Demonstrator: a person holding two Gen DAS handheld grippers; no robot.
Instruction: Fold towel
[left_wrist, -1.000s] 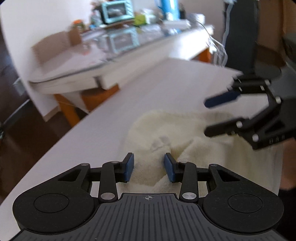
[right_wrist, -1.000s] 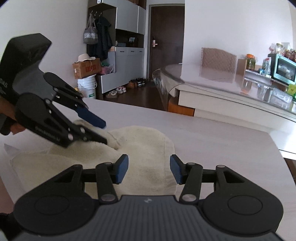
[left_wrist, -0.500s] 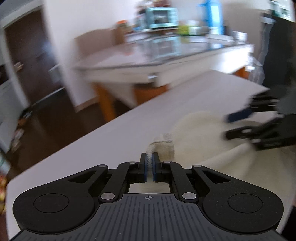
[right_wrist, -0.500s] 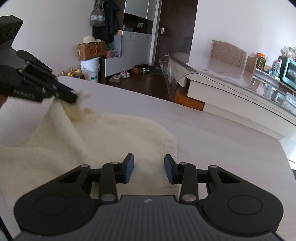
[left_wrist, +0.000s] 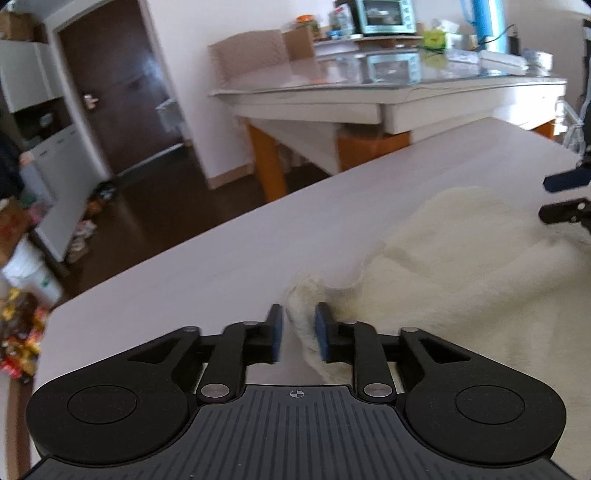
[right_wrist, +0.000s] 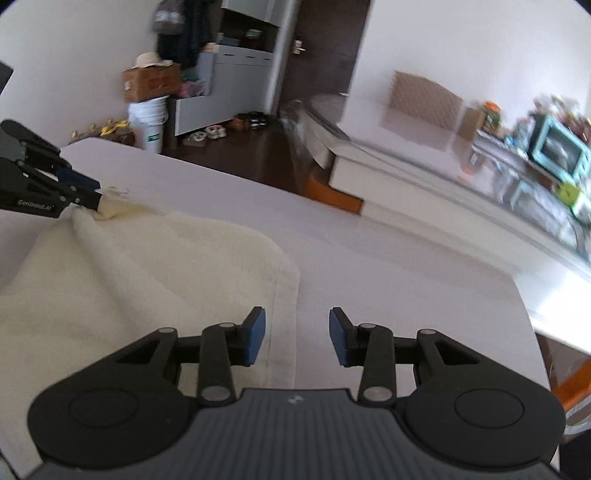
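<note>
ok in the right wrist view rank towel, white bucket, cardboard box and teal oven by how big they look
1. towel, by far the largest, though nearest the camera
2. white bucket
3. teal oven and cardboard box look about alike, so I won't rank them

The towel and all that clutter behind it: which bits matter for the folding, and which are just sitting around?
Part of the job:
- cream towel
- left tongs, opening with a towel corner between them
- right tongs, opening over the towel's edge
- white table

Just lying about:
- teal oven
- glass-topped table
- white bucket
- cardboard box
- shoes
</note>
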